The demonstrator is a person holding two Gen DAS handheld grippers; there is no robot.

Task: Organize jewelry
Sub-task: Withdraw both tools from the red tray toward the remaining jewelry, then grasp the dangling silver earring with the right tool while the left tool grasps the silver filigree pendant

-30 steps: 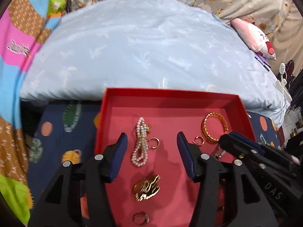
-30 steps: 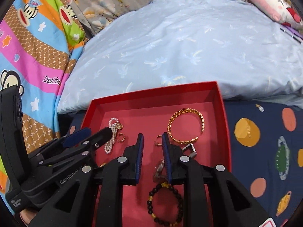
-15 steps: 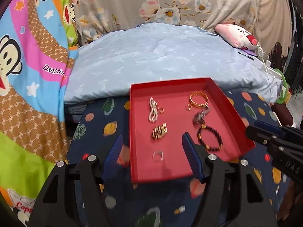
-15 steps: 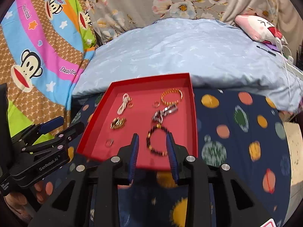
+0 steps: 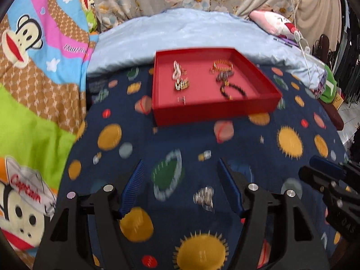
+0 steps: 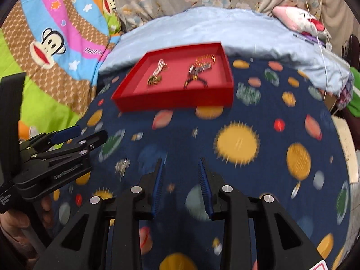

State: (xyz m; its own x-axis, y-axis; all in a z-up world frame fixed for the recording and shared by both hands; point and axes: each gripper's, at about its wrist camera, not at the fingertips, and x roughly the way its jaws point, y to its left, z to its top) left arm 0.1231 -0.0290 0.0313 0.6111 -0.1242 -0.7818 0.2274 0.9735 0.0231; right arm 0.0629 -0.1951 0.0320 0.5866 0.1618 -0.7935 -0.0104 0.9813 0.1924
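Both tools have pulled far back from the shallow red cardboard tray (image 5: 216, 110), now upper centre of frame on the navy planet-print bedspread (image 5: 180, 148). Left tool (image 5: 180, 186) and right tool (image 6: 181, 180) released, holding nothing. Jewelry sits in tray; organizing looks finished.

You had the red tray (image 5: 211, 112) lying flat on the planet-print cloth, well ahead of you, its open top showing a pinkish floor. On the tray's left side lay a pearl strand (image 5: 176, 71), with a gold ribbed piece (image 5: 181, 84) just nearer and a small ring (image 5: 181, 99) close to the front wall. On the right a gold bangle (image 5: 222, 64) sat farthest back, a silvery tangle (image 5: 222, 76) next to it, and a black bead bracelet (image 5: 232, 90) nearest, all blurred.
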